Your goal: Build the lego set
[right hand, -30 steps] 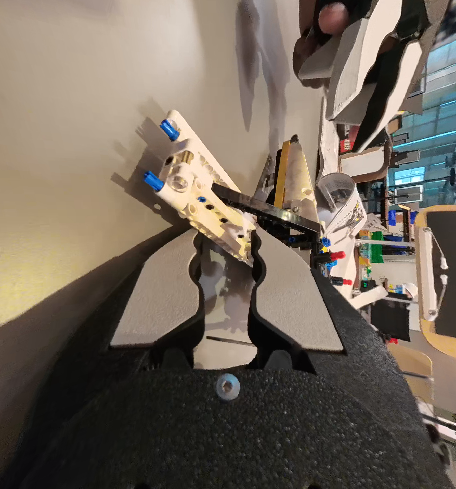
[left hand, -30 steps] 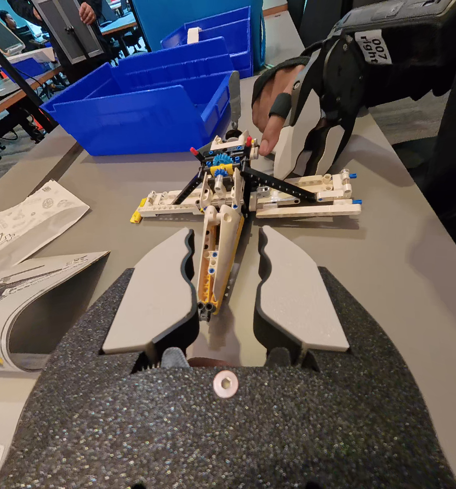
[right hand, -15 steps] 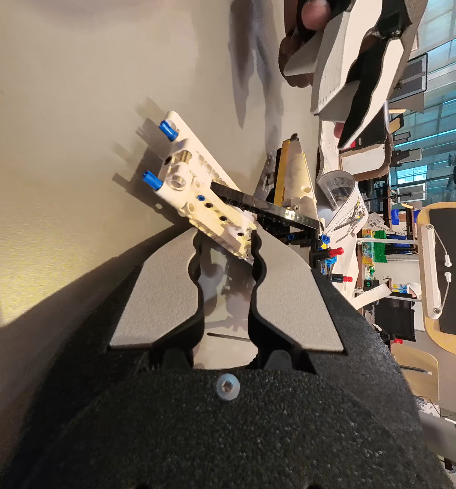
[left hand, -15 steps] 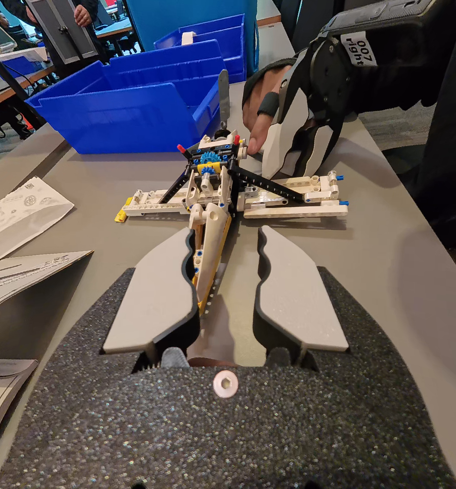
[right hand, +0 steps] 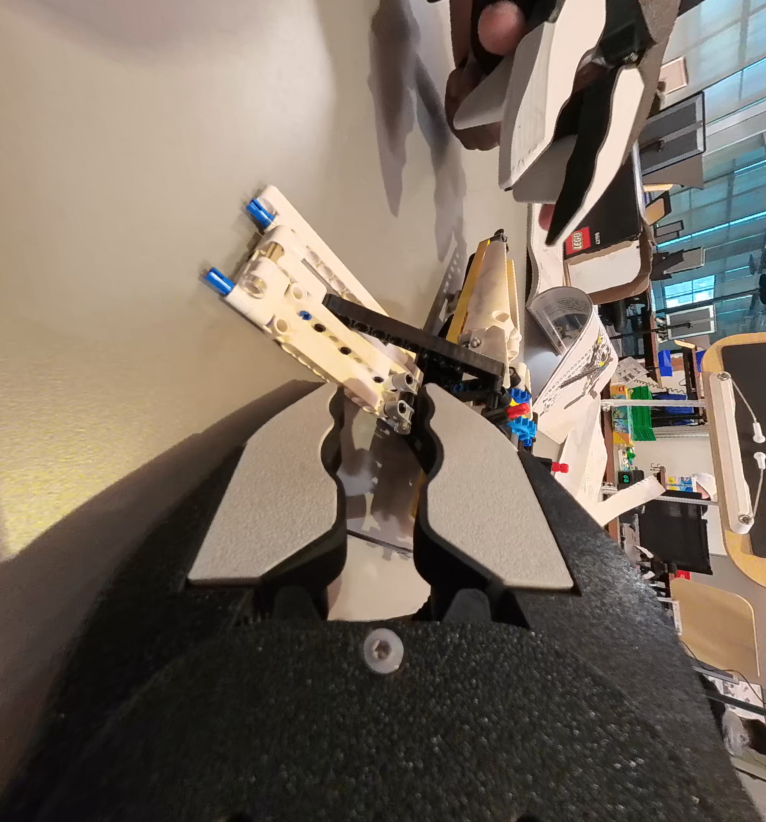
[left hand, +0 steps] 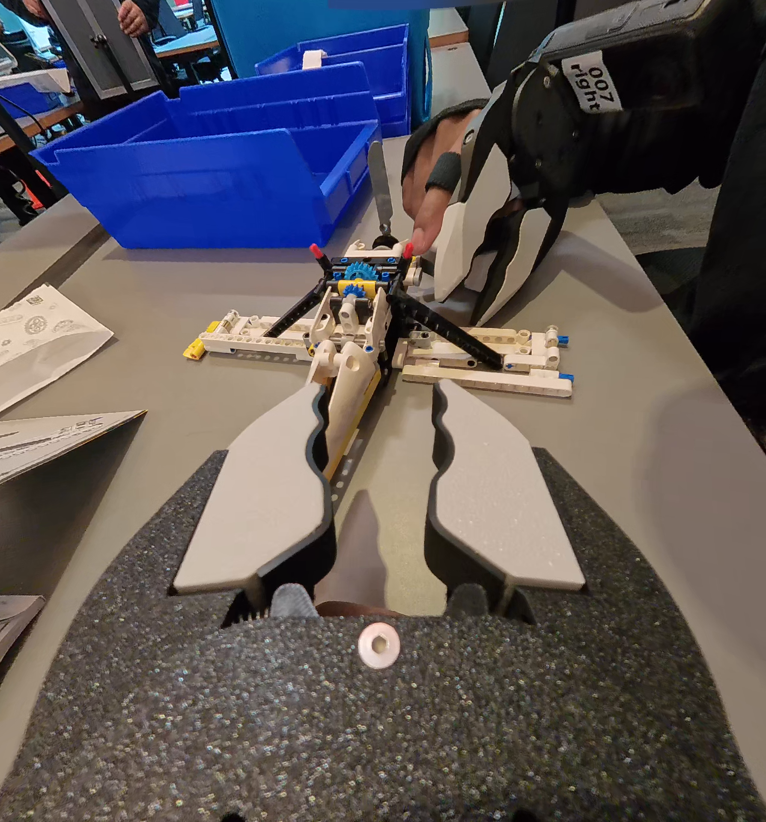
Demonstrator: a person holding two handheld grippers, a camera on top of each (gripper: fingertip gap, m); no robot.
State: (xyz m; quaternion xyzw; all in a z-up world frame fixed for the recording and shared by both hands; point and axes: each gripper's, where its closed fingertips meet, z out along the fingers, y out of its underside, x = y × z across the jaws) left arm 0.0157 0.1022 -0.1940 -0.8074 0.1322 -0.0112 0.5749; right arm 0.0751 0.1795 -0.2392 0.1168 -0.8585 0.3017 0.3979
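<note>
A white, yellow and black brick-built aircraft model [left hand: 358, 329] lies flat on the grey table [left hand: 639, 445]. My left gripper [left hand: 379, 391] is open and straddles the model's white and yellow tail [left hand: 350, 400]. Its left finger [left hand: 283, 445] lies against the tail, and its right finger stands clear. My right gripper [right hand: 381, 393] is turned on its side at the model's front right. Its pads are closed on the inner end of the white right wing [right hand: 310, 329], by two grey pins. It also shows in the left wrist view [left hand: 465, 302], with a hand behind it.
Blue bins [left hand: 221, 178] stand behind the model. An open booklet [left hand: 38, 440] and a printed sheet [left hand: 29, 333] lie at the left. The table's edge [left hand: 737, 422] runs close on the right. A black box [right hand: 603, 231] sits beyond the tail. Some 12 cm of space lies between my two pairs of fingers.
My left gripper slid forward along the tail, which now lies against its left finger. My right gripper's fingers drew closer together on the wing's inner end.
</note>
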